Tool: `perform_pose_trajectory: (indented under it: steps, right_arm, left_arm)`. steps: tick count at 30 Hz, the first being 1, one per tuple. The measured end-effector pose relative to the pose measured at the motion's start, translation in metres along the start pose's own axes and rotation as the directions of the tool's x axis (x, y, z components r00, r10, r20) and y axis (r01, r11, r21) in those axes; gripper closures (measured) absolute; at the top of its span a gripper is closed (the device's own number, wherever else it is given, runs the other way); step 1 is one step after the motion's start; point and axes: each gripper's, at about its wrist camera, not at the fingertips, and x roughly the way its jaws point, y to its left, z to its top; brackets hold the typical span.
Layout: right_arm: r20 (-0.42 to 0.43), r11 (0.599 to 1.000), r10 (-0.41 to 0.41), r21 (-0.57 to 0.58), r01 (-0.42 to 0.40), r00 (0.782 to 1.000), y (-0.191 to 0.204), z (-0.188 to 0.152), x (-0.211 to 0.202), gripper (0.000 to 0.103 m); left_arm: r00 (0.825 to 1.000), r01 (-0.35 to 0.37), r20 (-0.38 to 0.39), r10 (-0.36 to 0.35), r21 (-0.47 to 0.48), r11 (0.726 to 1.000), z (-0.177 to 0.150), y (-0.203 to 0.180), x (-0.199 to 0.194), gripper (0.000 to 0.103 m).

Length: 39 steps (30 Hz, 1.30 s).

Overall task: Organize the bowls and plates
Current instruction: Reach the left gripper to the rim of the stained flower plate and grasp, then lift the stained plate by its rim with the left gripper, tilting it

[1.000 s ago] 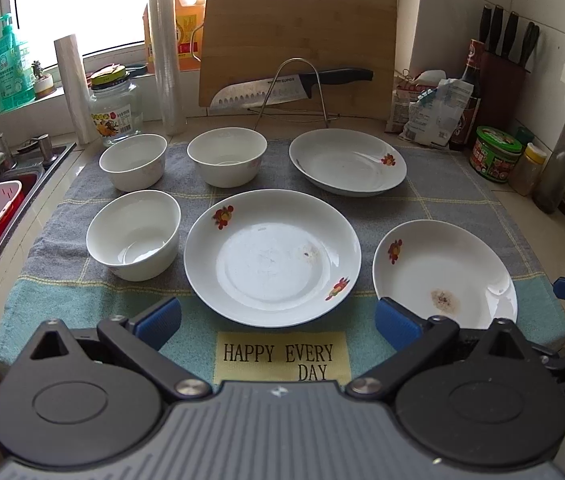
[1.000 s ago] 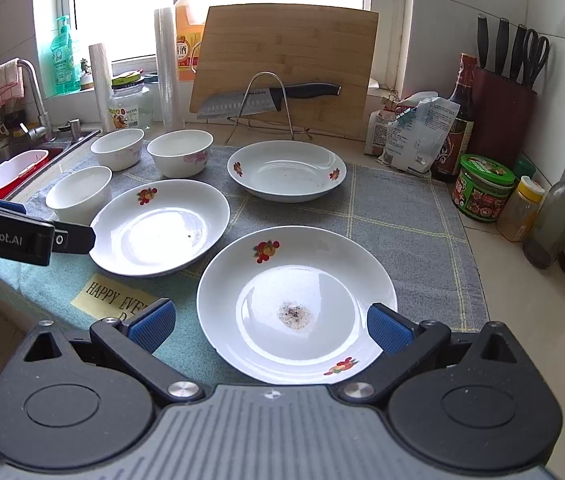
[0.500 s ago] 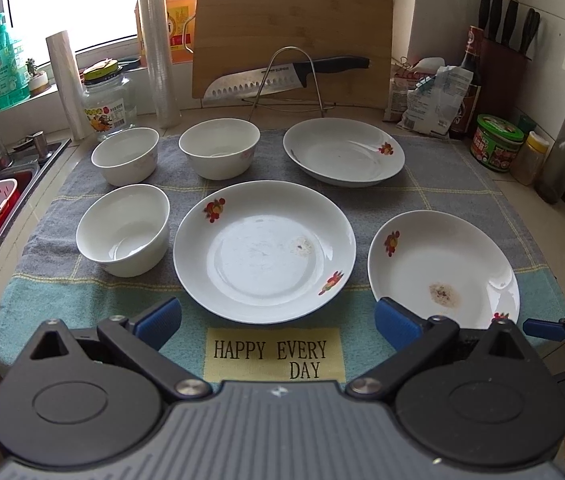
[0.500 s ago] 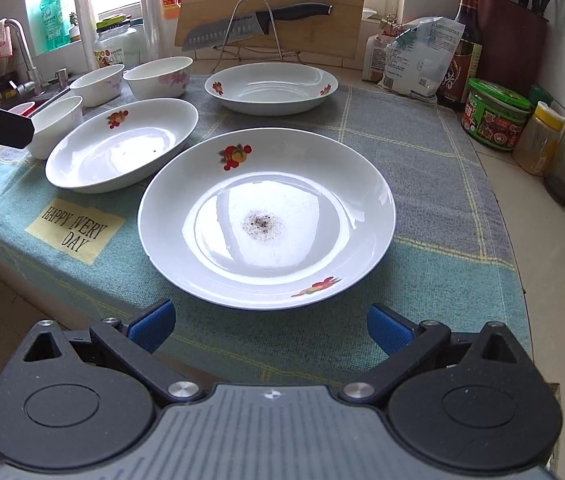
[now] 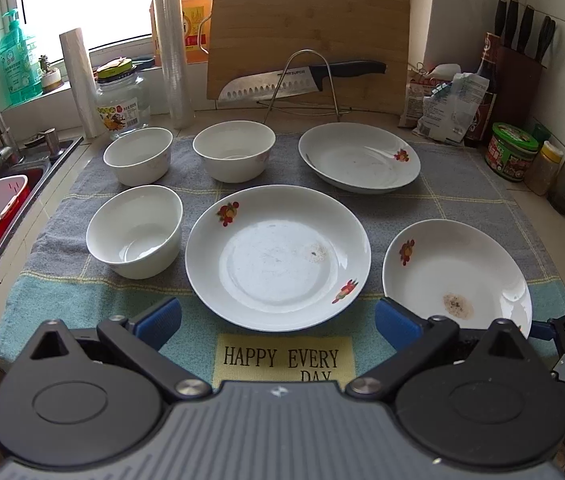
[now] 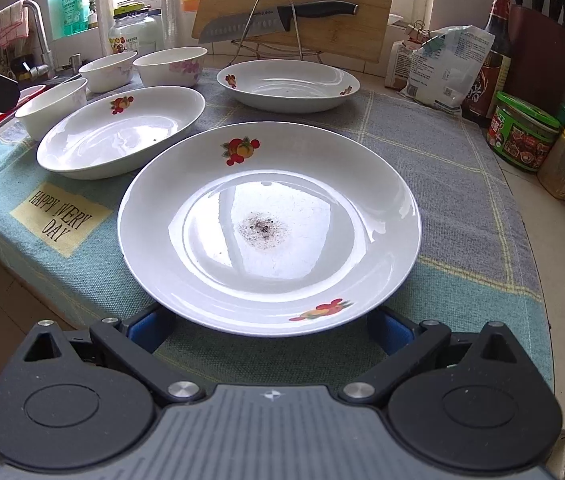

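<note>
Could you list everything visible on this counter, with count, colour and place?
Plates: 3, white with fruit prints; middle, back right, front right with a dark smudge.
Bowls: 3, white; two at the back, one front left.
Towel: 1, grey and teal, under all the dishes.
Cutting board: 1, wooden, upright at the back.
Knife: 1, black handle, on a wire stand before the board.
Knife block: 1, dark, back right corner.
Green-lidded jar: 1, right of the towel.
Sink: left, holding a red and white tub.
Left gripper: open, empty, facing the middle plate.
Right gripper: open, at the smudged plate's near rim.
</note>
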Motion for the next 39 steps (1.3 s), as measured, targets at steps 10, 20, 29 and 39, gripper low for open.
perform_pose_trajectory:
  steps: [10, 20, 29, 39]
  right_arm:
    - [0.078, 0.999, 0.025, -0.028, -0.023, 0.997, -0.005, -0.007, 0.001, 0.000]
    - [0.123, 0.999, 0.028, -0.035, -0.024, 0.992, -0.006, -0.014, 0.000, 0.000]
    - [0.111, 1.000, 0.005, -0.010, -0.004, 0.994, -0.003, -0.013, -0.001, 0.000]
    - [0.106, 0.999, -0.033, 0.026, 0.030, 0.994, 0.001, -0.013, -0.002, 0.000]
  left_arm:
    - [0.993, 0.098, 0.057, -0.106, 0.120, 0.988, 0.011, -0.030, 0.004, 0.001]
    - [0.963, 0.268, -0.046, -0.266, 0.259, 0.928, 0.045, -0.062, 0.057, 0.001]
    - [0.875, 0.482, -0.252, -0.413, 0.379, 0.790, 0.060, -0.104, 0.117, 0.001]
    - [0.791, 0.596, -0.438, -0.427, 0.391, 0.702, 0.069, -0.127, 0.179, 0.001]
